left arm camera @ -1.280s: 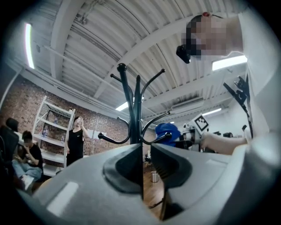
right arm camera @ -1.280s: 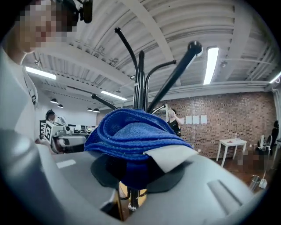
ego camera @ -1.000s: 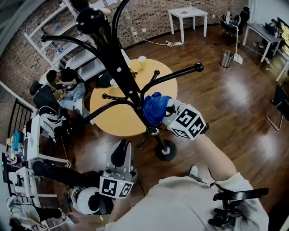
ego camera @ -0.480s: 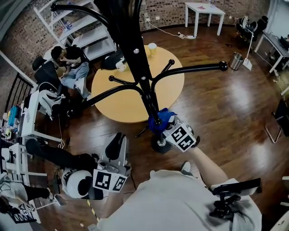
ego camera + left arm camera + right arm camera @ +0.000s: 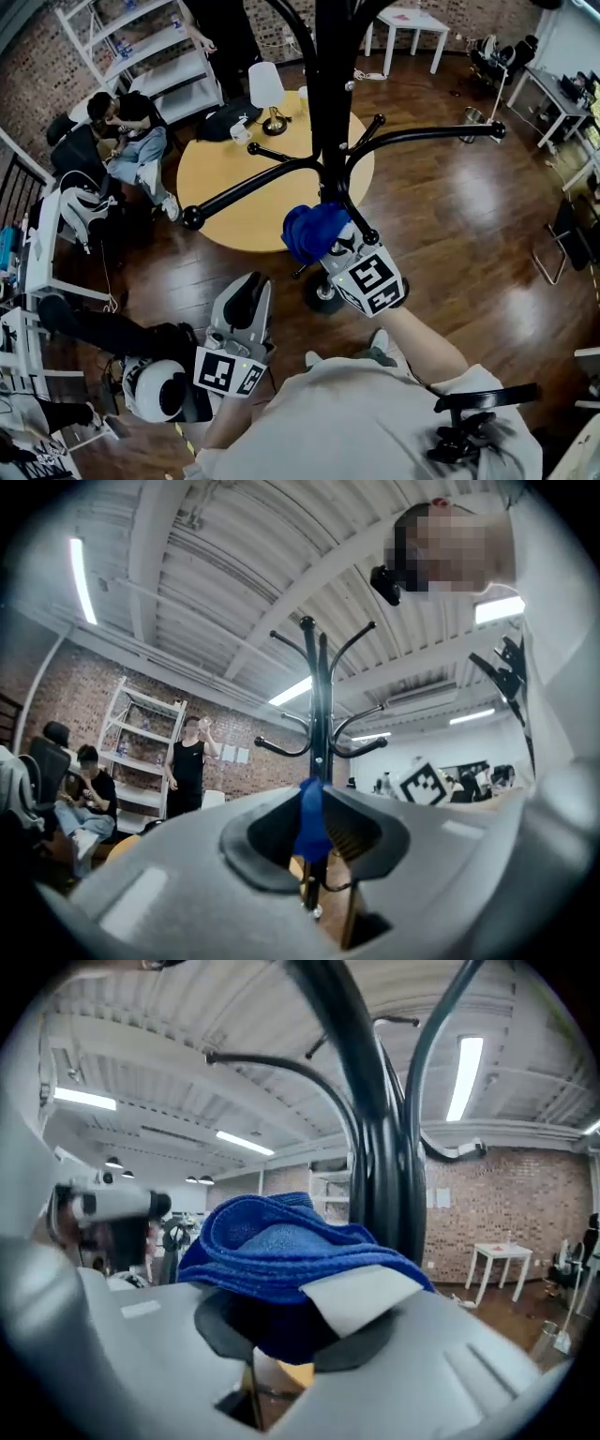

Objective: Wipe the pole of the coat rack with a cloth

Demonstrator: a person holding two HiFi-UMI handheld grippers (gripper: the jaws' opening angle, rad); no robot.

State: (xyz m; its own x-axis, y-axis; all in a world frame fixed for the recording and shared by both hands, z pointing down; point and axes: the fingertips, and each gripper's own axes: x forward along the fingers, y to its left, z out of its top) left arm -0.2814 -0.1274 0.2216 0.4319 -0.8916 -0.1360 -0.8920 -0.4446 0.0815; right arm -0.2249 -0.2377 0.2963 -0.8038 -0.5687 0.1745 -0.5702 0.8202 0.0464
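Pinching blue cloth (image 5: 314, 232) at coat rack pole (image 5: 330, 112), right tool (image 5: 334, 244), left tool (image 5: 247, 291) pressed together, wood floor (image 5: 469, 216), brick wall (image 5: 37, 84).

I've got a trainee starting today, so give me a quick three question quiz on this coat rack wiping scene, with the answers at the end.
1. True or false: the cloth lies on the round table.
2. The right gripper is: A) open and empty; B) shut on the cloth; C) shut on a cup.
3. Which gripper hangs low, away from the rack?

Key:
1. False: it is held up by the pole.
2. B.
3. The left gripper.
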